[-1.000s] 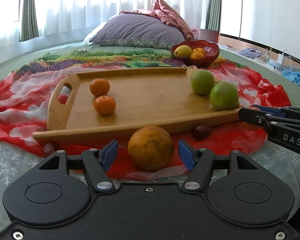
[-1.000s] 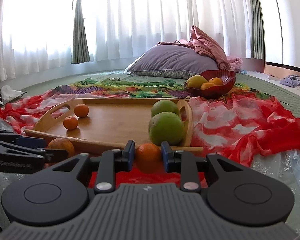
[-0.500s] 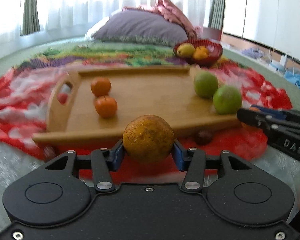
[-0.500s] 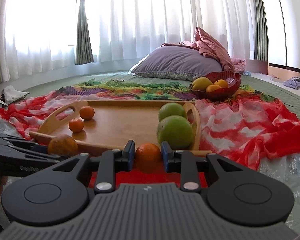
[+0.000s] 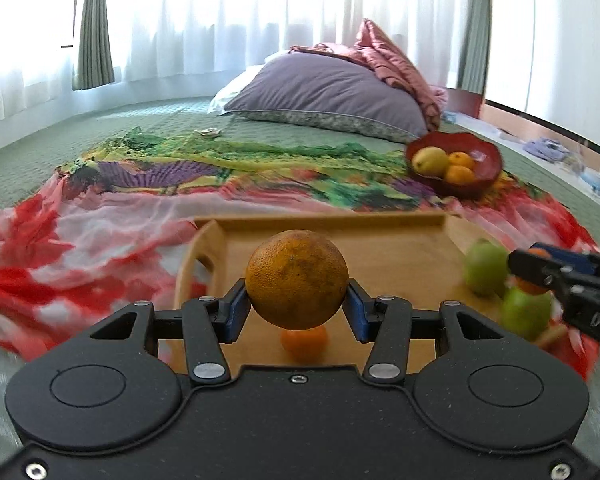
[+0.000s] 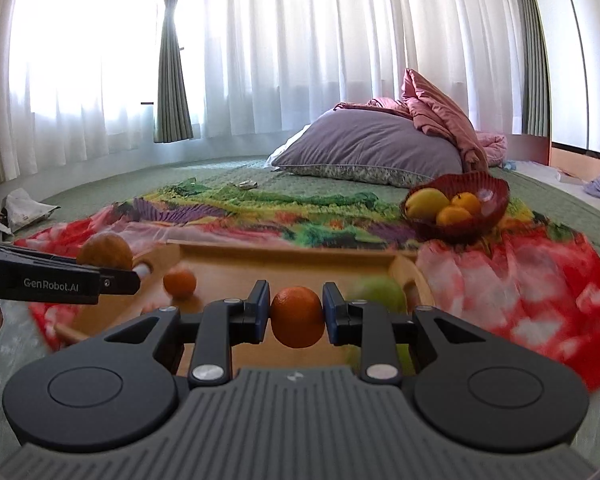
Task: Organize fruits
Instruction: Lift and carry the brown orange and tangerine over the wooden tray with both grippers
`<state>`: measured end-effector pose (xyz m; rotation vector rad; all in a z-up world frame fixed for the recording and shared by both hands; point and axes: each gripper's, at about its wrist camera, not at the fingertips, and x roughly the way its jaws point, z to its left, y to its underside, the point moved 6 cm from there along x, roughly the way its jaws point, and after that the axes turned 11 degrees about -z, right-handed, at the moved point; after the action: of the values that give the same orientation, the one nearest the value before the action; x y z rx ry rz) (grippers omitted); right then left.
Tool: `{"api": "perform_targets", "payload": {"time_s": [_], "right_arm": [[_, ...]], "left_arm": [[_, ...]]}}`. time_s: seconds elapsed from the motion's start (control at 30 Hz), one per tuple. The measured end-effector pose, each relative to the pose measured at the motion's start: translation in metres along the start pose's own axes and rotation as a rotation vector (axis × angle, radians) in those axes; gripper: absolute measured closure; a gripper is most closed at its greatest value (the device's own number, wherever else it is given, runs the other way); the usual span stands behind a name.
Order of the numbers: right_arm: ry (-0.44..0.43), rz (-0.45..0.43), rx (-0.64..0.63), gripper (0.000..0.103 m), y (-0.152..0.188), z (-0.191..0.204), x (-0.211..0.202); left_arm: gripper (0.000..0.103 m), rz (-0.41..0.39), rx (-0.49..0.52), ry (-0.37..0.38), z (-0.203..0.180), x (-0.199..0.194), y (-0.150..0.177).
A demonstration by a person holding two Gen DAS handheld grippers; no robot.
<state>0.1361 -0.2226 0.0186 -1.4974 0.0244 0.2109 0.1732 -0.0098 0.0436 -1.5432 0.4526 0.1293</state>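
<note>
Red bowl (image 6: pixel 494 204) holds, seemingly, three yellow-orange fruits (image 6: pixel 452 215).

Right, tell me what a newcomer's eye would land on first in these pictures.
First, the big mottled orange clamped in the left gripper, raised above the wooden tray. Next, the smaller orange pinched in the right gripper at the tray's near edge. Beyond, a red bowl of fruit sits on the bright cloth.

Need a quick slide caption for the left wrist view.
Left gripper holds a large orange above the wooden tray.
</note>
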Motion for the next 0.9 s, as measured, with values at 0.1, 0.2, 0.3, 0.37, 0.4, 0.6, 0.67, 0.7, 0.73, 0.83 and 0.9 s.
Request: {"api": "perform_targets", "payload": {"time_s": [0.1,0.2,0.3,0.37,0.4,0.6,0.67,0.7,0.73,0.83,0.9], "right_arm": [[0.006,0.011,0.013,0.070,-0.018,-0.003,0.023],[0.026,0.050,0.045,0.070,-0.032,-0.014,0.052],[0.061,0.109,0.090,0.070,-0.038,-0.028,0.083],[0.079,0.158,0.122,0.070,-0.037,-0.039,0.102],[0.089,0.185,0.134,0.070,-0.034,-0.044,0.112],[0.152,0.309,0.115,0.070,-0.013,-0.055,0.153],[0.165,0.339,0.089,0.070,-0.006,-0.055,0.163],[0.170,0.352,0.082,0.070,-0.003,-0.055,0.167],[0.172,0.366,0.076,0.069,0.000,-0.056,0.170],[0.182,0.396,0.056,0.069,0.009,-0.056,0.178],[0.186,0.404,0.057,0.069,0.011,-0.056,0.181]], "left_arm": [[0.056,0.015,-0.012,-0.012,0.012,0.023,-0.016],[0.056,0.059,-0.028,-0.018,0.022,0.052,-0.026],[0.056,0.102,-0.039,-0.027,0.027,0.082,-0.030],[0.056,0.126,-0.048,-0.028,0.029,0.099,-0.029],[0.056,0.144,-0.057,-0.027,0.031,0.109,-0.029],[0.056,0.222,-0.050,-0.058,0.034,0.148,-0.016],[0.056,0.237,-0.036,-0.069,0.034,0.156,-0.012],[0.056,0.238,-0.034,-0.072,0.034,0.159,-0.011],[0.056,0.239,-0.033,-0.072,0.035,0.161,-0.011],[0.056,0.248,-0.044,-0.069,0.036,0.167,-0.010],[0.056,0.256,-0.040,-0.072,0.037,0.171,-0.008]]}}
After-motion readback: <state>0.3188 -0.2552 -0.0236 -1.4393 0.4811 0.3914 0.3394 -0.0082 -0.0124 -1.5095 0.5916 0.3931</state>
